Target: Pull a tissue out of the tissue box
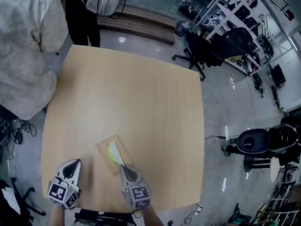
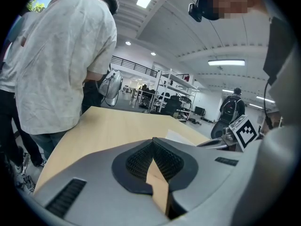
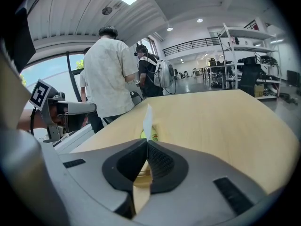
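Fingers [image 3: 160, 163] of right gripper [image 3: 146, 142] pinching tissue [image 3: 147, 117], rising from tissue box [image 1: 104, 150]

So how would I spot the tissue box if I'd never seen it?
Find the big pale wooden table. Near its front edge, just ahead of the right gripper, lies the tissue box: small, flat, tan. Only it has a white tissue poking from a yellow-green slot.

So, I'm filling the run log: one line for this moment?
right gripper shut on tissue | tissue box on table | left gripper shut, empty
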A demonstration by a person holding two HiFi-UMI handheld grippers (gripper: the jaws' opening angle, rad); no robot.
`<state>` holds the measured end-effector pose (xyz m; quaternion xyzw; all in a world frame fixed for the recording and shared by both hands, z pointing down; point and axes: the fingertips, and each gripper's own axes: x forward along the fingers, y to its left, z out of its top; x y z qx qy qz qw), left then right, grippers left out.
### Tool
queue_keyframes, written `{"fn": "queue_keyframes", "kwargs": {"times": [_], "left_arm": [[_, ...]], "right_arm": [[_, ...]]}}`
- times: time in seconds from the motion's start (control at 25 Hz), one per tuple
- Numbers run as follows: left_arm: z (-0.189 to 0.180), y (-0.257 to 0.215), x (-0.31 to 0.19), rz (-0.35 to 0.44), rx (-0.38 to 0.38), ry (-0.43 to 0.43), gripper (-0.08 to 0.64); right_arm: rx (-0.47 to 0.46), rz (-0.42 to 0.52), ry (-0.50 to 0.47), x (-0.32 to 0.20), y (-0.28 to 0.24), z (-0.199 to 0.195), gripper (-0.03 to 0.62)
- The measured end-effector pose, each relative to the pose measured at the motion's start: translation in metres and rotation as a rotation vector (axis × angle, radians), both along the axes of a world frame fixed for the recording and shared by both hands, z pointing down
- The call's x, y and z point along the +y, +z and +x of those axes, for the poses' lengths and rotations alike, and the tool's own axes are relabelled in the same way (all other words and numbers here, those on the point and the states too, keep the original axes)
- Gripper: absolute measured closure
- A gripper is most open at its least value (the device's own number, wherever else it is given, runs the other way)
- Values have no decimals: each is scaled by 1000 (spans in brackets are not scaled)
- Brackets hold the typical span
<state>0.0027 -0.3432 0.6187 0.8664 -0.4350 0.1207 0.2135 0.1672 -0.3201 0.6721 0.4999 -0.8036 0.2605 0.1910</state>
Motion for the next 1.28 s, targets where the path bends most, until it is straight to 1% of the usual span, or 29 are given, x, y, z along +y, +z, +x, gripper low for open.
{"fn": "queue_keyframes", "kwargs": {"times": [0.08, 0.32, 0.44, 0.72, 0.96, 1.28], "left_arm": [[-2, -1, 3, -6, 2, -4, 552], [-17, -2, 17, 20, -1, -12, 552], [-19, -7, 16, 68, -7, -3, 552], [-22, -24, 25, 102, 5, -3, 552], [-20, -45, 39, 124, 45, 5, 552], [-32, -63, 50, 163, 56, -1, 552]], "right_arm": [[1, 5, 4, 2, -1, -1, 581], [0, 43, 11, 13, -11, -11, 581], [1, 61, 17, 12, -17, -11, 581], [4, 107, 30, 19, -35, -13, 581], [10, 151, 49, 30, -52, -18, 581], [33, 210, 69, 40, -80, -18, 581]]}}
